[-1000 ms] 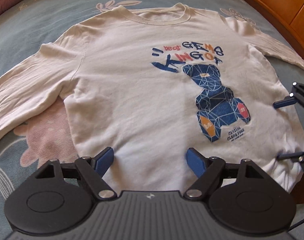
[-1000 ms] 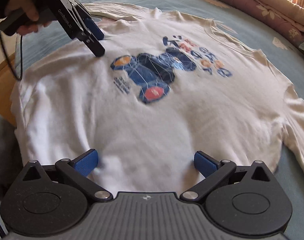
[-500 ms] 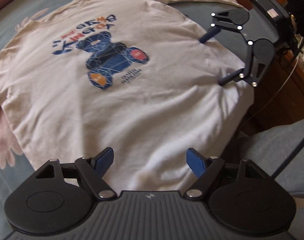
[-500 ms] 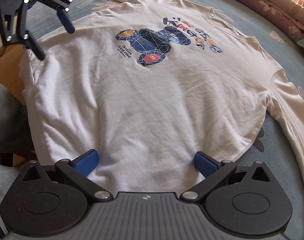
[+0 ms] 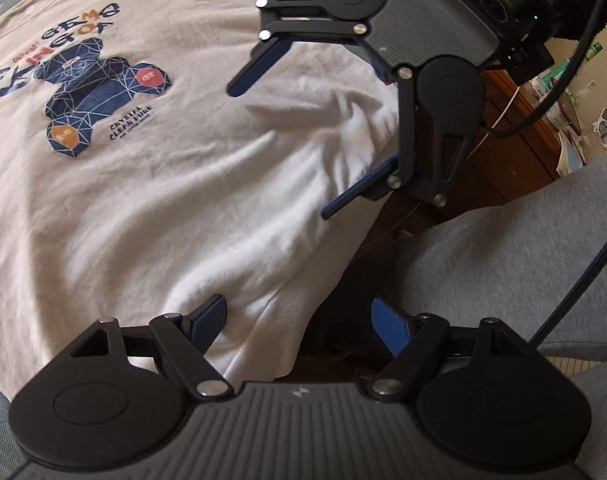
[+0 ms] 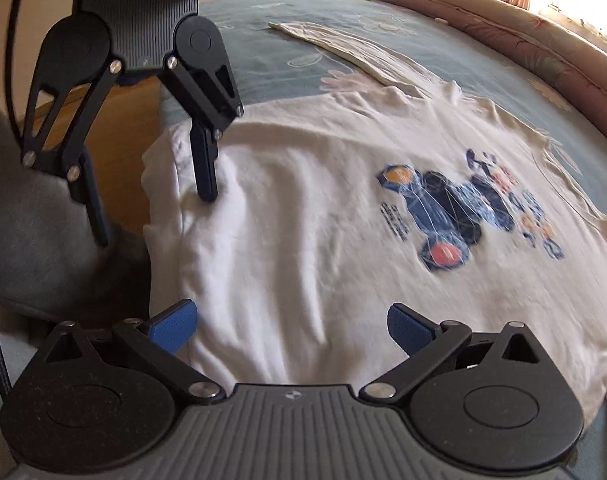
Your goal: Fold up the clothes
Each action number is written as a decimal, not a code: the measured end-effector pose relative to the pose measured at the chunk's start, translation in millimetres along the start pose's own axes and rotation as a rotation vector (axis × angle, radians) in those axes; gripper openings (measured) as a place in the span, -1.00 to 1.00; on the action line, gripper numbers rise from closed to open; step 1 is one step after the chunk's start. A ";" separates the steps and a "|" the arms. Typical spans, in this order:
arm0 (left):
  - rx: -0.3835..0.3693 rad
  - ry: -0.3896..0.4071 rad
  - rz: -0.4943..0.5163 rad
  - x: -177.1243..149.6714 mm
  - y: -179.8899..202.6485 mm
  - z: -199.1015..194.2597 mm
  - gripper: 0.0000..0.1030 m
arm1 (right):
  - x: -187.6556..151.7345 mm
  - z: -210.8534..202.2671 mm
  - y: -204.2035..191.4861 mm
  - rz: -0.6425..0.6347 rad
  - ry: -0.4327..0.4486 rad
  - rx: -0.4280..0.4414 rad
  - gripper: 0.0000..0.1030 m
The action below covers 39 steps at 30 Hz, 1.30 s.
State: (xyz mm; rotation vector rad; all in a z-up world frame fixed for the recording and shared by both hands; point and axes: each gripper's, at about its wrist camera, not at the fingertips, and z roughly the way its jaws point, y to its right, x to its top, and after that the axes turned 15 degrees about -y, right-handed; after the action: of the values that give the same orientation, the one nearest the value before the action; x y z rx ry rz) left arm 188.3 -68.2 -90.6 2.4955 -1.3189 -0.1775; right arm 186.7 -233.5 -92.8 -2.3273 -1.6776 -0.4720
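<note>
The left hand-held gripper (image 5: 299, 320) has its blue-padded fingers spread apart and holds nothing; it sits over the hem corner of the cream long-sleeved cotton sweatshirt with a blue geometric bear print (image 5: 151, 184), one pad over the cloth and the other past the hem edge, over dark shadow. The right hand-held gripper (image 6: 291, 326) is likewise spread wide and empty, its fingers low over the sweatshirt near the hem on the opposite side. In the left wrist view the right hand-held gripper (image 5: 279, 148) hangs above the hem side with one finger over the cloth and one near the edge. Whether any pad actually touches the fabric cannot be told.

The sweatshirt lies face up and spread flat on the blue floral bedsheet (image 6: 263, 40), the bear print (image 6: 455, 216) showing in full, the hem at the bed's edge next to the person's grey trouser leg (image 5: 523, 248). One sleeve (image 6: 355, 52) stretches away from the body across the sheet; the other is out of view. Beyond the sweatshirt's neck a pinkish rolled quilt (image 6: 503, 28) runs along the far side.

No fold shows in the body: it is a single flat layer with soft wrinkles near the hem. By my judgement all of the folding, sleeves and body both, is left to do, and both open grippers at the hem look placed to grasp it.
</note>
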 end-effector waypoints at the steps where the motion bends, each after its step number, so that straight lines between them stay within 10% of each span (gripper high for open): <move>1: -0.003 -0.017 -0.009 -0.1 -2.5 3.1 0.54 | 5.5 5.8 0.5 0.018 -0.006 0.001 1.00; 12: 0.003 -0.100 -0.174 -42.5 -41.2 -13.4 0.57 | -49.7 -15.0 21.1 0.139 -0.109 -0.026 1.00; 25: 0.258 0.301 -0.333 61.5 -130.4 -54.0 0.57 | -33.2 -18.9 76.6 0.448 -0.013 -0.199 1.00; 39: 0.347 0.281 -0.432 40.3 -139.5 -52.9 0.64 | -51.2 -17.3 123.8 0.702 0.019 -0.310 1.00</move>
State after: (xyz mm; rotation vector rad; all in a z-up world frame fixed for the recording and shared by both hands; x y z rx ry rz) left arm 333.9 -16.5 -85.2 2.9316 -0.7380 0.3256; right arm 287.1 -323.7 -97.0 -2.8938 -0.7122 -0.6207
